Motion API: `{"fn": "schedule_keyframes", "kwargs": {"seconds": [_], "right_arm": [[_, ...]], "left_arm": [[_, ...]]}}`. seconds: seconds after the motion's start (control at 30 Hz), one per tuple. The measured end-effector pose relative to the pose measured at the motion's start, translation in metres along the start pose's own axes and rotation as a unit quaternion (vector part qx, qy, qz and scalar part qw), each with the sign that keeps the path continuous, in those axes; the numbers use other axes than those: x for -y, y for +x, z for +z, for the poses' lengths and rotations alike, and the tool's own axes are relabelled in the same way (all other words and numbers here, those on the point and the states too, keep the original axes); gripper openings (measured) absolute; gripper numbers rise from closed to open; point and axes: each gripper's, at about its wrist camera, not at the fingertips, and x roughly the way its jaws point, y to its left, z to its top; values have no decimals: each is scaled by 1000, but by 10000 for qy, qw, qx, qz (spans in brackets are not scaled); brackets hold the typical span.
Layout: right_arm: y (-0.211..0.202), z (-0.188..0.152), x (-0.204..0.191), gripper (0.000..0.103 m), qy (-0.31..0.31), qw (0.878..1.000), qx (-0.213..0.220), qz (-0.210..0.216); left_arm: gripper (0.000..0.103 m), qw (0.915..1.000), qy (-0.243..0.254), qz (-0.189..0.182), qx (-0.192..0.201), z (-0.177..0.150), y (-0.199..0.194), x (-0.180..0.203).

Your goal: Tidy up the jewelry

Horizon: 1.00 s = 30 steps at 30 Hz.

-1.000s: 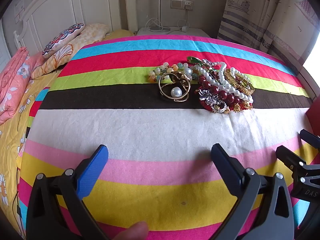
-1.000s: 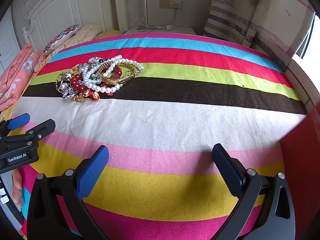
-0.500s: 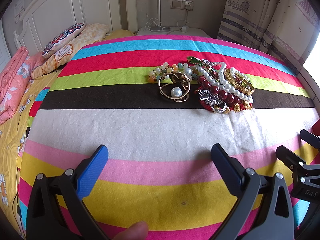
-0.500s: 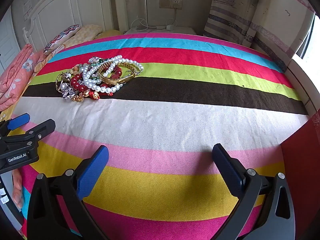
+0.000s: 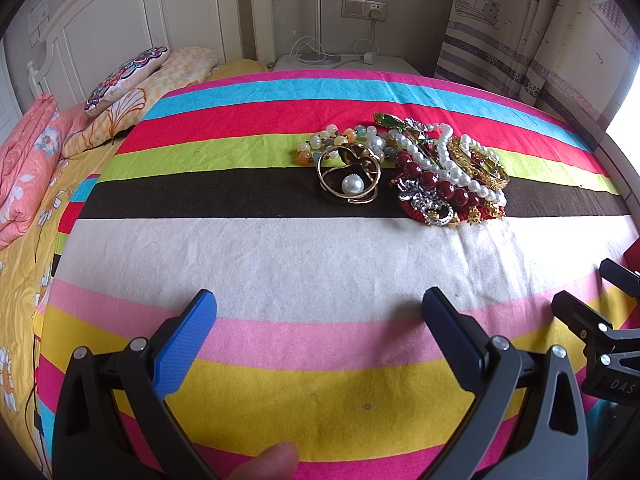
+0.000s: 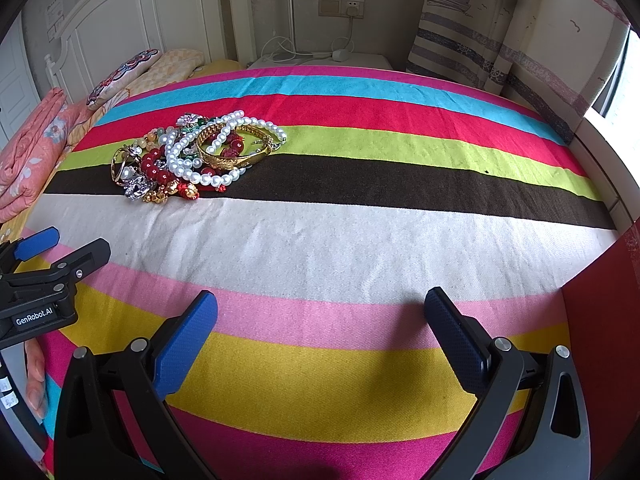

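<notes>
A pile of jewelry (image 5: 412, 168) lies on the striped cloth, on the green and dark brown stripes. It holds a gold ring brooch with a pearl (image 5: 352, 184), a white pearl strand (image 5: 456, 164), dark red beads (image 5: 440, 184), a gold bangle (image 5: 480, 164) and pale stone beads (image 5: 332, 140). The pile also shows in the right wrist view (image 6: 192, 160), far left. My left gripper (image 5: 318, 312) is open and empty, well short of the pile. My right gripper (image 6: 320, 312) is open and empty over the pink stripe.
The striped cloth (image 5: 280, 256) covers a bed. Pillows (image 5: 132, 76) and a folded pink quilt (image 5: 24, 168) lie at the left by the white headboard. A red box edge (image 6: 600, 320) stands at the right. A curtain (image 6: 500, 32) hangs at the back right.
The red box edge at the right of the right wrist view has slid a little further toward the edge of view. Both grippers stay open and nearly still.
</notes>
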Motion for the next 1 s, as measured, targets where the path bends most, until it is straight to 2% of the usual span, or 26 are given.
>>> {"fn": "schedule_keyframes", "kwargs": {"seconds": [0.87, 1.0], "right_arm": [[-1, 0, 1, 99, 3, 10000, -2, 9], [1, 0, 1, 99, -138, 9998, 6, 151]], "left_arm": [[101, 10000, -1, 4, 0, 0, 0, 1], [101, 10000, 0, 9, -2, 0, 0, 1]]}}
